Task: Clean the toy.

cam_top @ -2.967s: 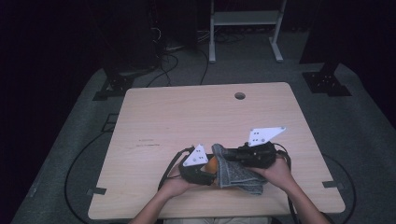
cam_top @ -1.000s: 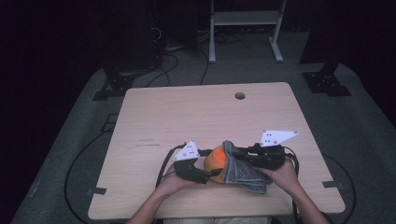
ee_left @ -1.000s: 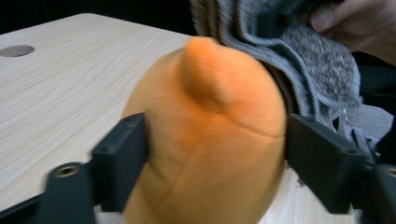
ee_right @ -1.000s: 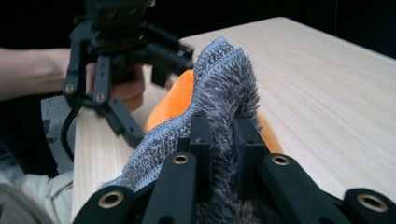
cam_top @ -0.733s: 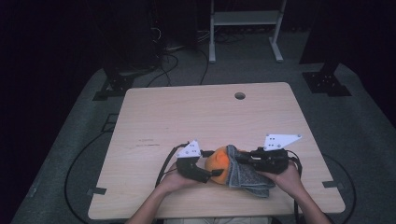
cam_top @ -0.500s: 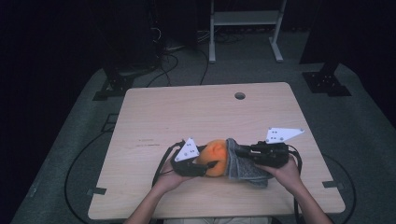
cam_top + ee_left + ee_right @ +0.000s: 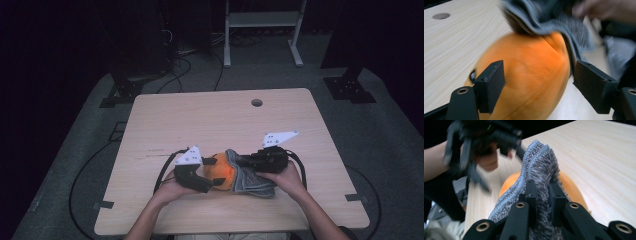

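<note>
A round orange soft object (image 7: 222, 171) lies near the front of the wooden table (image 7: 210, 120), with a grey fuzzy cloth (image 7: 252, 180) draped over its right side. My left gripper (image 7: 207, 174) is open, its jaws straddling the orange object (image 7: 531, 75). The left pad (image 7: 492, 85) is against it and the right pad (image 7: 594, 90) stands a little off it. My right gripper (image 7: 240, 161) is shut on a fold of the cloth (image 7: 541, 167), pinched just above the orange object (image 7: 571, 185). The cloth's edge (image 7: 564, 25) hangs over the top.
A round cable hole (image 7: 257, 102) sits near the table's far edge. Cables trail from both grippers across the front of the table. A white metal stand (image 7: 262, 20) and dark equipment stand on the floor beyond.
The cloth has been drawn off to the right, so more of the orange object shows than three seconds ago. The left gripper has shifted slightly left and nearer me, jaws still around the object.
</note>
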Tool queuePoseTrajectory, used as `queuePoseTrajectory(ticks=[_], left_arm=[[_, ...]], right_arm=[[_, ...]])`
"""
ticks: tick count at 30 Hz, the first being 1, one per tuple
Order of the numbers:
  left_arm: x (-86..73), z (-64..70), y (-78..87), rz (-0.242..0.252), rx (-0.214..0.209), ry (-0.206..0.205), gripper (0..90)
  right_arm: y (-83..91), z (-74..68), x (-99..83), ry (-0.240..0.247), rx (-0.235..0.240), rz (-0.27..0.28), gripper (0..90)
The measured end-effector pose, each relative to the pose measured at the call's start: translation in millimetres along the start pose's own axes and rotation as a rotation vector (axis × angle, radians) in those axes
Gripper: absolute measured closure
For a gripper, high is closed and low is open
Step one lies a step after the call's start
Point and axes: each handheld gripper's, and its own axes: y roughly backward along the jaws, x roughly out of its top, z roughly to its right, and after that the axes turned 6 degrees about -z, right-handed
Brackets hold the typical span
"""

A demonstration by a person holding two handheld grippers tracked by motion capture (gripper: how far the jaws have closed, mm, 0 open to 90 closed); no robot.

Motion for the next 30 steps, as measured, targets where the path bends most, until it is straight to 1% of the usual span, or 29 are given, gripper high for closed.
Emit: queuePoseTrajectory(ticks=[1, 2, 3, 4, 5, 7, 8, 10, 12, 13, 14, 15, 16, 17, 18, 19, 21, 22, 23, 24, 25, 26, 27, 28, 30], left_arm=[[0.0, -2.5, -0.2, 0.031, 0.009, 0.014, 23.7], [0.0, -3.2, -2.5, 0.047, 0.03, 0.022, 23.9], [0.3, -3.3, -5.4, 0.045, 0.069, 0.02, 24.2], [0.1, -3.2, -8.6, 0.037, 0.084, 0.022, 25.2], [-0.4, -3.2, -11.2, 0.028, 0.082, 0.028, 27.4], [-3.2, -1.2, -17.4, -0.01, 0.086, 0.048, 30.3], [-3.9, 0.4, -18.0, -0.006, 0.089, 0.049, 31.2], [-4.3, 2.4, -17.2, -0.024, 0.1, 0.043, 31.9], [-5.9, 4.6, -15.1, -0.037, 0.094, 0.05, 32.2], [-6.9, 6.4, -14.0, -0.047, 0.089, 0.047, 32.2], [-7.8, 8.1, -13.3, -0.05, 0.086, 0.044, 32.3], [-8.6, 11.6, -12.2, -0.061, 0.073, 0.042, 32.3], [-8.8, 13.9, -11.0, -0.075, 0.065, 0.035, 32.3], [-9.1, 17.7, -8.9, -0.093, 0.054, 0.018, 32.2], [-8.7, 19.3, -5.9, -0.106, 0.04, -0.001, 31.6], [-7.8, 20.2, -3.1, -0.104, 0.025, -0.016, 31.4], [-3.9, 18.9, 0.7, -0.084, 0.007, -0.054, 29.0], [-1.8, 17.5, 1.0, -0.072, 0.0, -0.06, 27.3], [2.8, 15.1, 0.1, -0.056, -0.004, -0.066, 25.7], [6.0, 13.6, -1.3, -0.049, -0.007, -0.073, 22.2], [10.9, 11.4, -5.0, -0.036, -0.01, -0.086, 19.8], [14.4, 9.9, -9.5, -0.029, -0.011, -0.1, 16.6], [16.6, 8.5, -13.2, -0.036, -0.008, -0.113, 13.7], [19.1, 6.1, -20.2, -0.059, -0.009, -0.121, 12.1], [19.2, 2.3, -30.2, -0.119, -0.019, -0.127, 11.6]], right_arm=[[0.8, -1.0, -3.0, 0.003, 0.007, -0.006, 79.6], [2.1, -2.8, -7.2, 0.007, 0.014, -0.011, 79.6], [3.0, -4.9, -10.2, 0.012, 0.018, -0.012, 79.5], [3.6, -7.0, -12.7, 0.022, 0.023, -0.019, 79.2], [4.4, -9.7, -14.9, 0.028, 0.025, -0.022, 79.0], [6.1, -13.5, -18.3, 0.04, 0.02, -0.029, 78.8], [9.2, -15.2, -20.5, 0.048, 0.005, -0.024, 78.6], [14.3, -15.3, -22.0, 0.037, -0.006, -0.004, 78.6], [20.1, -13.1, -23.2, 0.023, -0.048, 0.025, 78.5], [20.8, -11.3, -23.8, 0.014, -0.06, 0.025, 78.5], [20.0, -10.1, -24.4, 0.009, -0.064, 0.014, 78.6], [18.7, -9.8, -24.7, 0.009, -0.067, 0.0, 78.6], [15.4, -10.1, -25.5, 0.016, -0.06, -0.017, 78.6], [13.7, -11.1, -26.0, 0.017, -0.052, -0.026, 78.6], [11.3, -12.9, -27.1, 0.028, -0.04, -0.032, 78.6], [10.0, -14.3, -28.1, 0.036, -0.027, -0.04, 78.6], [9.7, -16.3, -30.4, 0.052, -0.021, -0.052, 78.8], [9.8, -16.7, -31.8, 0.061, -0.018, -0.056, 78.8], [10.1, -16.9, -32.8, 0.063, -0.014, -0.058, 78.8], [10.6, -16.3, -34.7, 0.063, -0.009, -0.055, 78.8], [11.0, -16.4, -35.7, 0.06, -0.006, -0.056, 78.8], [11.4, -15.9, -37.1, 0.068, 0.0, -0.055, 78.8], [11.8, -15.9, -37.9, 0.074, 0.006, -0.054, 78.8], [12.1, -16.1, -38.2, 0.075, 0.008, -0.056, 78.8], [13.7, -15.8, -39.0, 0.074, 0.018, -0.056, 78.8]])
